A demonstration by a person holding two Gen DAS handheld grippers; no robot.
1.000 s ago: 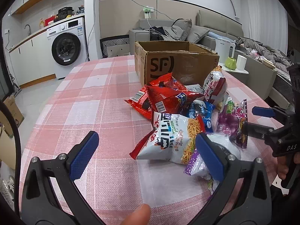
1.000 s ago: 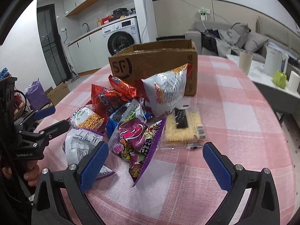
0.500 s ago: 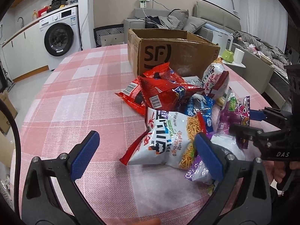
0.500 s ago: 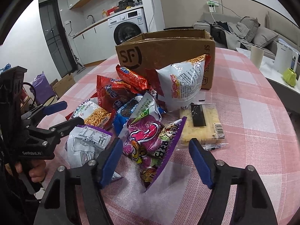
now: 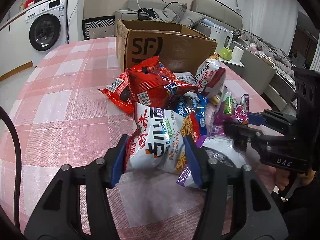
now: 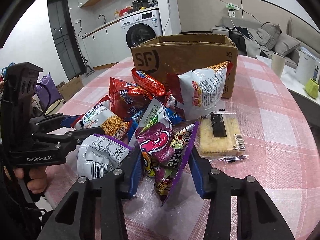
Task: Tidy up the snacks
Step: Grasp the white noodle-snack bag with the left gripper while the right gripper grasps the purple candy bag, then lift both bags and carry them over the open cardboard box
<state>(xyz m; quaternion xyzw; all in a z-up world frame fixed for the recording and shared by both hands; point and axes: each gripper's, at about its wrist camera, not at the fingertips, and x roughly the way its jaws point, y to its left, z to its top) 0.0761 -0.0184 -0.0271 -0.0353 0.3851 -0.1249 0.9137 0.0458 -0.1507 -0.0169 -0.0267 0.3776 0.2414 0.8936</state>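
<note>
A pile of snack bags lies on the pink checked table in front of an open SF cardboard box, which also shows in the right wrist view. My left gripper is shut on a white and red noodle-snack bag at the pile's near edge. My right gripper is shut on a purple candy bag. Red bags and a blue bag lie behind. A white chip bag leans on the box.
A clear pack of yellow crackers lies right of the pile. A white purple-edged bag lies between the two grippers. The table edge curves at the right, with a side table holding cups beyond.
Both grippers moved forward into the pile and closed: the left on the noodle-snack bag, the right on the purple candy bag.
</note>
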